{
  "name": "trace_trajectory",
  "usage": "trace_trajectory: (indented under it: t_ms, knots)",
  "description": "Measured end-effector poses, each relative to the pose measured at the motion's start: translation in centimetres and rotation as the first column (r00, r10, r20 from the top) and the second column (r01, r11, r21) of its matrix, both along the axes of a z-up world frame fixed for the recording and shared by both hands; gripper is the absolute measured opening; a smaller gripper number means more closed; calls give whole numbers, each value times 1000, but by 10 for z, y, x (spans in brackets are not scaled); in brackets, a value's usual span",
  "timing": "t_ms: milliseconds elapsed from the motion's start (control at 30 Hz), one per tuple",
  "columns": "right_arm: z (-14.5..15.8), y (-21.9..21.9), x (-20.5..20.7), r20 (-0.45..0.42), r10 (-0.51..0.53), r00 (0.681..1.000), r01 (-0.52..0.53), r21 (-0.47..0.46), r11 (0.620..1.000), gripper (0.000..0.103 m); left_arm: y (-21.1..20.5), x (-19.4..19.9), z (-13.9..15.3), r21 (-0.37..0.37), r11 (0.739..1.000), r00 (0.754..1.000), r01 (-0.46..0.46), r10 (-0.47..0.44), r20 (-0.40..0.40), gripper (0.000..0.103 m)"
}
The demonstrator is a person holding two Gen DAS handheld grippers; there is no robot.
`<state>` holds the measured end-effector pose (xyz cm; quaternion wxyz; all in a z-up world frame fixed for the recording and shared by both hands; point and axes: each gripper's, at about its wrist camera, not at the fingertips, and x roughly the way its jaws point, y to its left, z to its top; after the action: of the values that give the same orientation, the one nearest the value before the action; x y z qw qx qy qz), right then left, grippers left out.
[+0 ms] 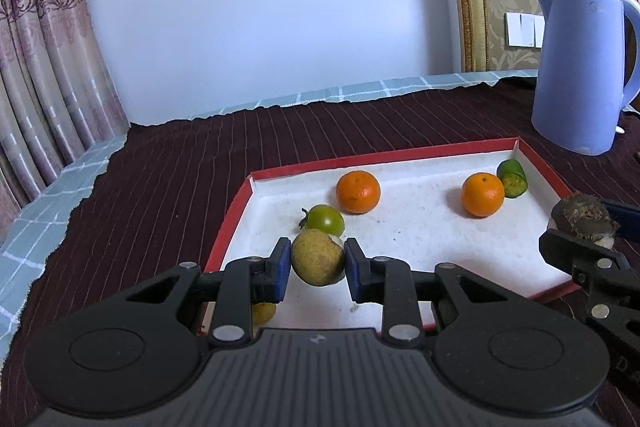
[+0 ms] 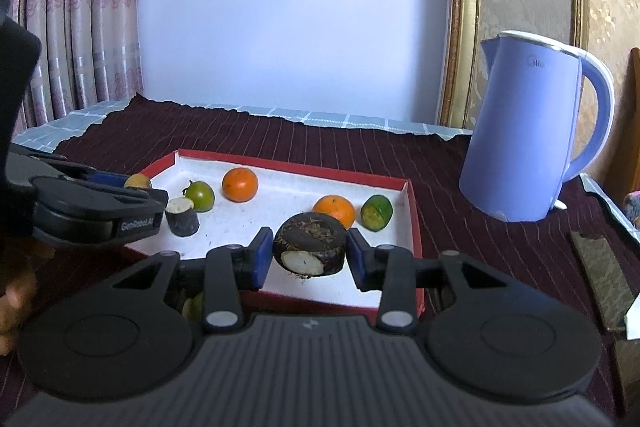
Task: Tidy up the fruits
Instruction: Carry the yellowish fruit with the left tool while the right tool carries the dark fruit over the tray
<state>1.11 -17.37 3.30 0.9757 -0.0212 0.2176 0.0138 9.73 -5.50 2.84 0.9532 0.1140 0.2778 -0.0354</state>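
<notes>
My left gripper is shut on a yellow-brown round fruit and holds it over the near left part of a red-rimmed white tray. My right gripper is shut on a dark brown water chestnut over the tray's near edge. In the tray lie two oranges, a green tomato, a cut green fruit and a dark cut piece. Another yellow fruit lies below the left gripper's fingers.
A blue electric kettle stands right of the tray on the dark striped tablecloth. A checked cloth edge, curtains and a wall lie behind. A dark flat object lies at the right table edge.
</notes>
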Motion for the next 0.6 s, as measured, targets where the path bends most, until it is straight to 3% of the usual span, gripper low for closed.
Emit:
trace_trajectory:
  t_ms: [600]
  knots:
    - [4, -2, 21, -3, 0, 1000, 0, -19, 1000, 36, -11, 29, -7, 41, 999, 999, -21, 22, -24, 28]
